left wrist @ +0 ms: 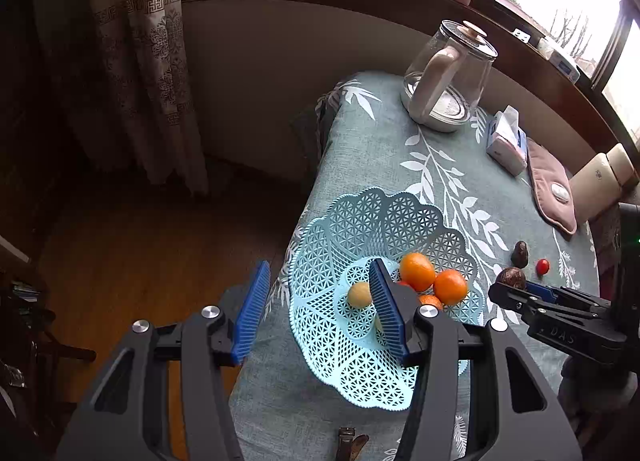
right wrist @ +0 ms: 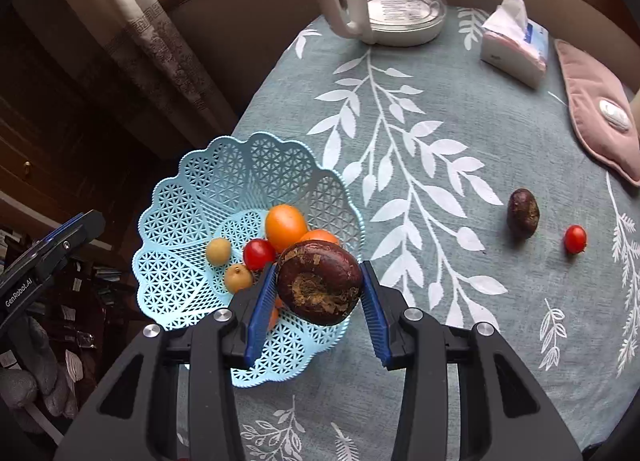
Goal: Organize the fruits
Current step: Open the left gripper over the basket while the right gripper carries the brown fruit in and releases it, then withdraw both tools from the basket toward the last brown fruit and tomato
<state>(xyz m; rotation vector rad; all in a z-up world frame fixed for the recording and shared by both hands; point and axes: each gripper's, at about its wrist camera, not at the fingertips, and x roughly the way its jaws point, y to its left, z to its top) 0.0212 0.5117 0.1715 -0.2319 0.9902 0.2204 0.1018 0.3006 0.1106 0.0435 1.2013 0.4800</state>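
A light blue lattice basket stands near the table's left edge. It holds two oranges, a cherry tomato and small yellow fruits. My right gripper is shut on a dark brown round fruit, held above the basket's near right rim. My left gripper is open and empty over the basket's left side and the table edge. Another dark fruit and a second cherry tomato lie on the cloth to the right.
A glass kettle stands at the table's far end, with a tissue pack and a pink pad to its right. Left of the table lie wooden floor and a curtain.
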